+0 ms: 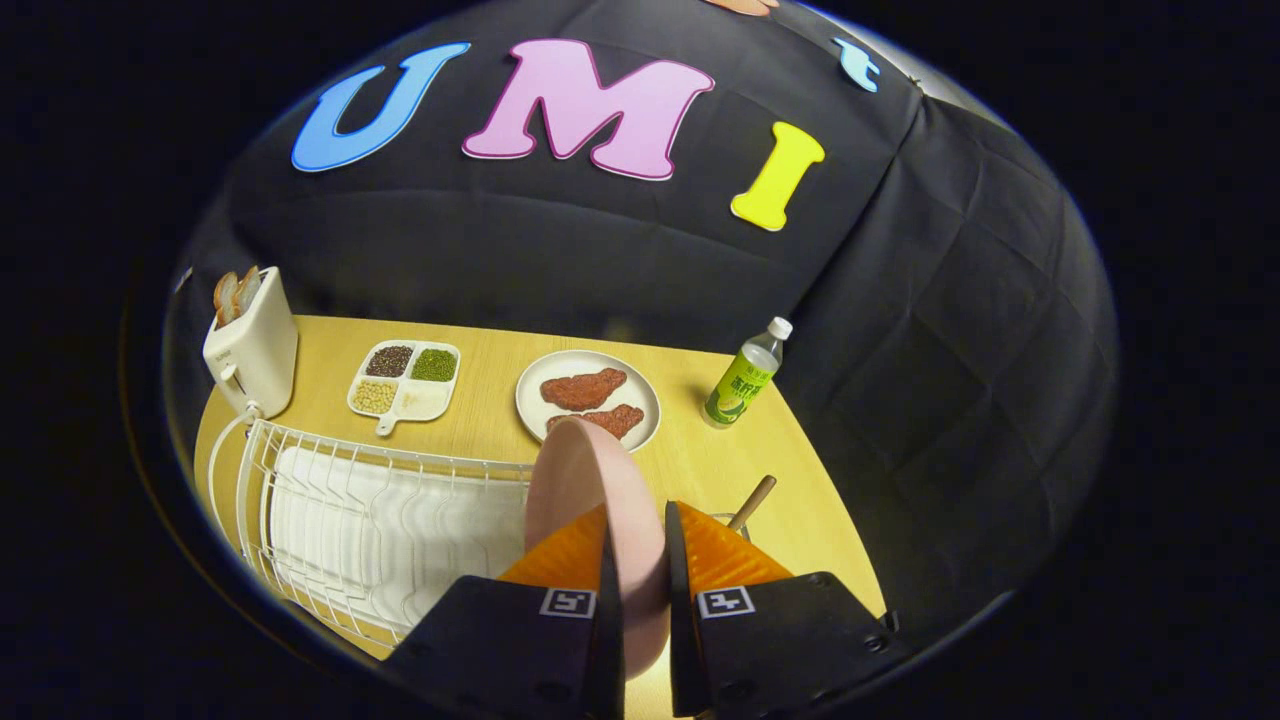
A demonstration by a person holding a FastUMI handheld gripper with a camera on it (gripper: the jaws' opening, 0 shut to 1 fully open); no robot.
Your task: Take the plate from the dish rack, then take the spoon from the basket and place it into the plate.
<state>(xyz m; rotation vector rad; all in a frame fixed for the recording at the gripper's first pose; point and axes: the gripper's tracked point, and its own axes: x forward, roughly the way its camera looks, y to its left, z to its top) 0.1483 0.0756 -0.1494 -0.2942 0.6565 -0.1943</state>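
**Pink plate held edge-on between the fingers**

We see the gripper closed on the pink plate, with one finger pressing each face; the plate stands upright between them and rises ahead of the tips. To the left of the fingers lies the white wire dish rack on the wooden table, its ribbed white tray showing through the wires. Just right of the right finger a wooden handle pokes up at a slant; we cannot tell whether it belongs to the spoon, and the basket is hidden behind the finger. Beyond the fingers sits a white plate carrying two brown cutlets. Further left we find a divided tray of beans and a white toaster with bread slices in it. Beyond and to the right stands a green-labelled bottle.
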